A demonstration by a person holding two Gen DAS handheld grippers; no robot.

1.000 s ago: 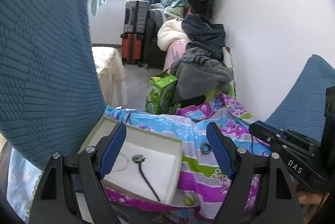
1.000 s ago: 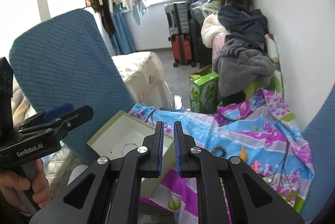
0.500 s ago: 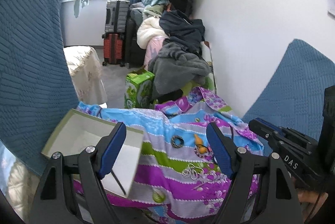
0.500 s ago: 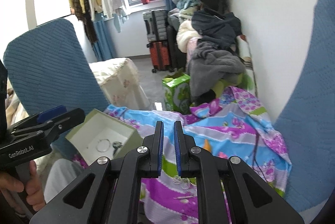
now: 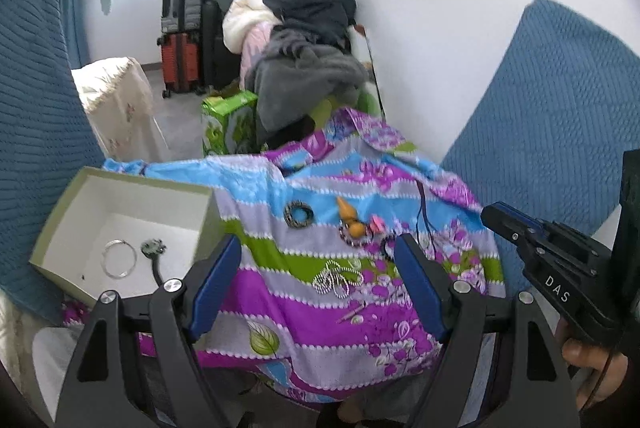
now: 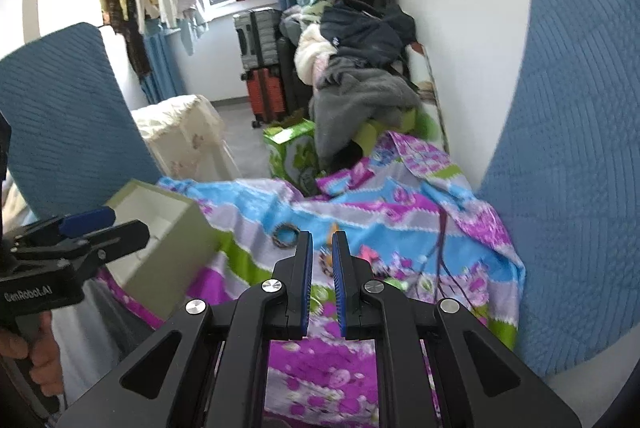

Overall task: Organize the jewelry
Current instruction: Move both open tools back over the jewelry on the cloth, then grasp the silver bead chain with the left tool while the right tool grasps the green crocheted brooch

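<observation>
the left gripper (image 5: 318,272) hangs wide open and empty above the bead chain (image 5: 337,278) on the cloth (image 5: 320,316), probably to carry it to the box (image 5: 120,184), while the right gripper (image 6: 320,264) waits almost closed, holding nothing.

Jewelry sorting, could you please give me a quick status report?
Left gripper open, right gripper shut, both empty. Thin ring and pendant in box. Bead chain, black ring remain on cloth. Nothing obstructing.

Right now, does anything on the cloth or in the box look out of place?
Yes: most jewelry still lies loose on the patterned cloth, outside the box: a dark ring, an orange gourd charm, a bead chain. The box holds only a thin bangle and a corded pendant.
</observation>
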